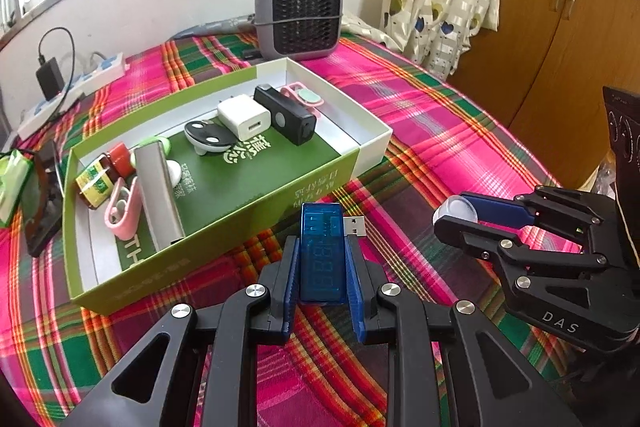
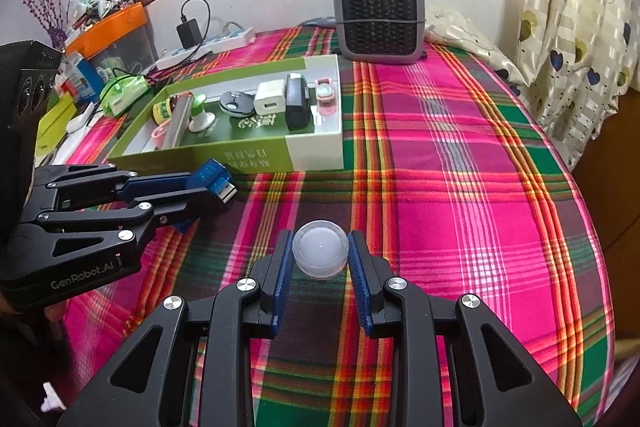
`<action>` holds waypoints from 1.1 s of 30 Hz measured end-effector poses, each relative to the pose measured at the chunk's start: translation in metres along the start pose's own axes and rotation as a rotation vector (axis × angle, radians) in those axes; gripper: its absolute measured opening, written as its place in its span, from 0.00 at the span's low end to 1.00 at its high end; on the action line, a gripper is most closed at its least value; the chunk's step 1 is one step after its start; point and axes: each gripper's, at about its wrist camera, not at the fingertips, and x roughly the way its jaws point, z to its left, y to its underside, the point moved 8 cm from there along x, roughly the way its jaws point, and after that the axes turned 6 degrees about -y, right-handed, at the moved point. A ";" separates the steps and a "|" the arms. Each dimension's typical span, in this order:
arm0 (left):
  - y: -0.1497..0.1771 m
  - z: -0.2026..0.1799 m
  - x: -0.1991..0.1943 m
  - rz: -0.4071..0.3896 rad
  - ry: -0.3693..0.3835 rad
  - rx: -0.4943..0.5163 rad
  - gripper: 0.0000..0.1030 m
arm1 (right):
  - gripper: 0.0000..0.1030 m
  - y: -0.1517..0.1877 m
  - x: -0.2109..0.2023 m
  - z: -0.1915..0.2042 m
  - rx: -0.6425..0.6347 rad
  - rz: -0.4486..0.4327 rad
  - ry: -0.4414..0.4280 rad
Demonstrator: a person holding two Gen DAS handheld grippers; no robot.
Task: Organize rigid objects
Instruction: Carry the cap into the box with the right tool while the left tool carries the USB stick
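Evidently both grippers were loaded for deposit: the left gripper point(image 1: 323, 259) was clamped on a blue USB tester point(image 1: 322, 251) near the green box's point(image 1: 224, 223) front wall; the right gripper point(image 2: 320, 259) pinched a white round cap point(image 2: 320, 254) above the plaid cloth point(image 2: 460, 187).

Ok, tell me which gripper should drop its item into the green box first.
Left. The left gripper, shut on the blue USB meter, sits right at the green box near wall; the right gripper, holding the white round cap, is farther away.
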 end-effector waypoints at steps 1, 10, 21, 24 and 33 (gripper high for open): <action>-0.001 0.001 -0.002 -0.004 -0.001 -0.003 0.20 | 0.28 -0.001 -0.002 0.001 -0.004 -0.004 0.000; -0.011 0.015 -0.021 -0.043 -0.022 -0.036 0.20 | 0.28 -0.023 -0.011 0.014 -0.041 -0.048 -0.007; -0.026 0.037 -0.029 -0.070 -0.060 -0.073 0.20 | 0.28 -0.053 -0.009 0.033 -0.097 -0.075 -0.038; -0.030 0.045 -0.027 -0.072 -0.069 -0.087 0.20 | 0.28 -0.062 -0.003 0.035 -0.100 -0.072 -0.050; -0.037 0.059 -0.015 -0.066 -0.082 -0.122 0.20 | 0.28 -0.078 0.026 0.035 -0.110 -0.024 -0.065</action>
